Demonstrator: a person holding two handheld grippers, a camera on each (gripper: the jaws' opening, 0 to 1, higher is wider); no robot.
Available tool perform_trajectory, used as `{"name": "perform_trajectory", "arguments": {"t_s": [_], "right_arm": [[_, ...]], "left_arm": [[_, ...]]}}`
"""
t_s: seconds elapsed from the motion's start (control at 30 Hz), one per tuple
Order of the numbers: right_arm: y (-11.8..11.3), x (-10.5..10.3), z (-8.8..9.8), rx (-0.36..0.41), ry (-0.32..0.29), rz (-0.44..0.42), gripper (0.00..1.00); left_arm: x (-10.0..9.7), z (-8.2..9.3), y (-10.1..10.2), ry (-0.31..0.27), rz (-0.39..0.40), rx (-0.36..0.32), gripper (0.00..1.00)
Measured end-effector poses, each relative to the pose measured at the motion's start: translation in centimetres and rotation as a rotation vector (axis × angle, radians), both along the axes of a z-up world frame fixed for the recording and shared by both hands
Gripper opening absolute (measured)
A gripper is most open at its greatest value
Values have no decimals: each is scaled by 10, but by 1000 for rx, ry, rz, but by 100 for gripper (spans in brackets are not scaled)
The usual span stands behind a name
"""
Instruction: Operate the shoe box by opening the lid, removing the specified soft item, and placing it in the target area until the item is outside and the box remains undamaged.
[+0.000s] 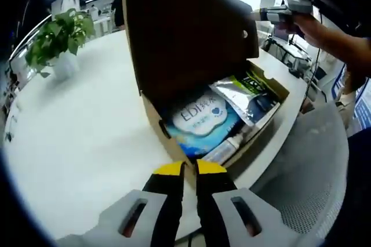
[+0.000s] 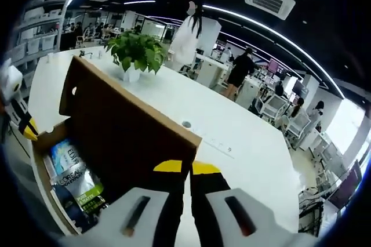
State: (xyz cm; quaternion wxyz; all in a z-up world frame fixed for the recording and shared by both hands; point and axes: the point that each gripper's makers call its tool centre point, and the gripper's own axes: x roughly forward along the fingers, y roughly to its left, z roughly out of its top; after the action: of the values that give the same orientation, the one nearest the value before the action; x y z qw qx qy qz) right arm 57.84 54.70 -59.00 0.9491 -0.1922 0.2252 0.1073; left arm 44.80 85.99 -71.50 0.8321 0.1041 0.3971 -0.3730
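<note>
Left tool closed, empty, just before shoe box; right tool closed behind raised lid. Opening done; soft blue packet inside box, unremoved.

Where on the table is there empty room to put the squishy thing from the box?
Bare white table lies between the potted plant and the open shoe box. Behind the raised lid, more bare tabletop. The box's inside is packed with pouches.
</note>
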Motion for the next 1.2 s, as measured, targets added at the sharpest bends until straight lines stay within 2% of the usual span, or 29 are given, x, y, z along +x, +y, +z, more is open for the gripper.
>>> {"name": "perform_trajectory", "arguments": {"t_s": [0.13, 0.37, 0.53, 0.63, 0.67, 0.77, 0.93, 1.07, 1.2], "right_arm": [[-4, 21, -10, 16, 42, -2, 0], [-9, 53, -40, 40, 137, -18, 0], [-12, 70, -69, 46, 220, -30, 0], [-15, 77, -95, 53, 291, -37, 1], [-16, 76, -104, 47, 328, -35, 1], [-17, 82, -124, 56, 377, -47, 1], [-16, 85, -149, 61, 440, -60, 1], [-17, 81, -164, 61, 485, -74, 1], [-17, 77, -170, 57, 508, -78, 1]], "left_arm": [[-1, 0, 0, 8, 6, -11, 4], [-2, 0, 1, 6, 14, -11, 3], [-2, 0, 1, 10, 23, -14, 3], [-2, 0, 1, 13, 26, -16, 3], [-2, 0, 1, 14, 30, -19, 3], [-2, 0, 0, 10, 31, -17, 3], [-2, -1, 0, 9, 32, -6, 3], [-2, -1, 0, 9, 36, 0, 3], [-1, 0, 0, 12, 40, 3, 3]]}}
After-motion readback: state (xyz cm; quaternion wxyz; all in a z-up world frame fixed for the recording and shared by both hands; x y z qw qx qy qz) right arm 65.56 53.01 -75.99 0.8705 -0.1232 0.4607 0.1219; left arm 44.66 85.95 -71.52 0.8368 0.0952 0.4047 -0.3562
